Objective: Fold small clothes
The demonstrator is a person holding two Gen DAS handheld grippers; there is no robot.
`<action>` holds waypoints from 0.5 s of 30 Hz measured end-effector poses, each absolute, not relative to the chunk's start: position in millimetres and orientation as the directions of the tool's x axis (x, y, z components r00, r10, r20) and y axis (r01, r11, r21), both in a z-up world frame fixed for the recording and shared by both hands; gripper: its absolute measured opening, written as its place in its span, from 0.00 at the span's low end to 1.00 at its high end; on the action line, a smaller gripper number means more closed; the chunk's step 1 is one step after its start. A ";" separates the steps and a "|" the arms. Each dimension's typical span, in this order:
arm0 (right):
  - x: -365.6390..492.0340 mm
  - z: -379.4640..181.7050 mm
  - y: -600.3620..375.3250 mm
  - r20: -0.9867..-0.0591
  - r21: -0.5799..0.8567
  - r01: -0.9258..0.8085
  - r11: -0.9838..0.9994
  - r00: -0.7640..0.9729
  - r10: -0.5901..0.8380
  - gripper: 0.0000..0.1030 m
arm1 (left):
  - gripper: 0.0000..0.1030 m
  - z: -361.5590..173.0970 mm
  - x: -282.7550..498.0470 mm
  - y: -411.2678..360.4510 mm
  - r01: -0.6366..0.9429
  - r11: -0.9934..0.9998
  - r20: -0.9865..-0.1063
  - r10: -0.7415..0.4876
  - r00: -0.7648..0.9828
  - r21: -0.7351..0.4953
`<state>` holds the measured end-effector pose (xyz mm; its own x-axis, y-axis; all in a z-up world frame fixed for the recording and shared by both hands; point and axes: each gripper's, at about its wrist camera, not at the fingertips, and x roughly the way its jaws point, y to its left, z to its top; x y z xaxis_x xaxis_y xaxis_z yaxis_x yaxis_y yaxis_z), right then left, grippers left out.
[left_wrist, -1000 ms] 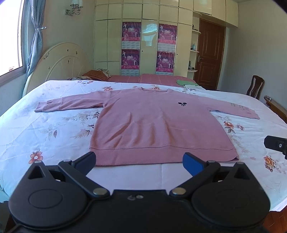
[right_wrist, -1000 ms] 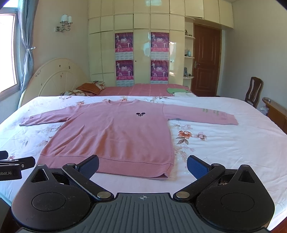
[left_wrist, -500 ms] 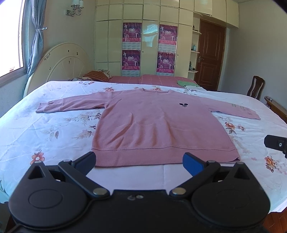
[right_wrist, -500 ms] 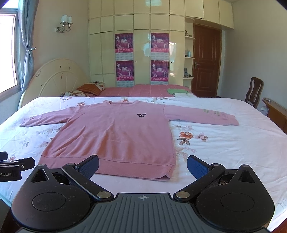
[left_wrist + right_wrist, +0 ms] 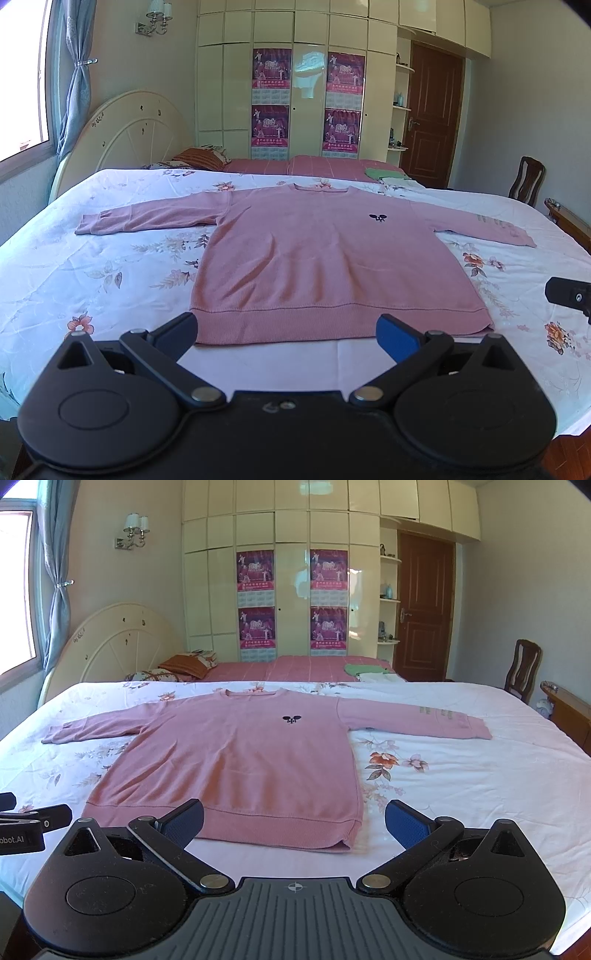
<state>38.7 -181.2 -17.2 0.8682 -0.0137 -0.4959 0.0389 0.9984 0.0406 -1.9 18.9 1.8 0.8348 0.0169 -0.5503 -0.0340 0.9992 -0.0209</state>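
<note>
Both cameras have crept slightly closer to the pink sweater, nothing else changed. It lies flat, face up on the bed, sleeves spread, hem nearest. No fold made yet; approach step. Left hand-held gripper and right hand-held gripper hover near the hem, jaws wide, empty. Next: probably pinch a sleeve or hem corners.

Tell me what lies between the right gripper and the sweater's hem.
Only bare floral bedsheet: in the right wrist view, the open right gripper sits just short of the pink sweater, nothing between.
</note>
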 end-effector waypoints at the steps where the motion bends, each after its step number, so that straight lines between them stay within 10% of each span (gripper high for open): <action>1: 38.4 -17.0 -181.2 -0.495 0.041 0.039 0.998 0.869 -0.014 1.00 | 1.00 1.9 -1.7 18.7 -0.033 0.999 -0.550 0.016 0.835 -0.021; 15: 35.8 -17.3 -184.3 -0.499 0.043 0.041 0.998 0.867 -0.014 1.00 | 1.00 2.7 -2.7 11.4 -0.027 1.000 -0.551 0.017 0.834 -0.010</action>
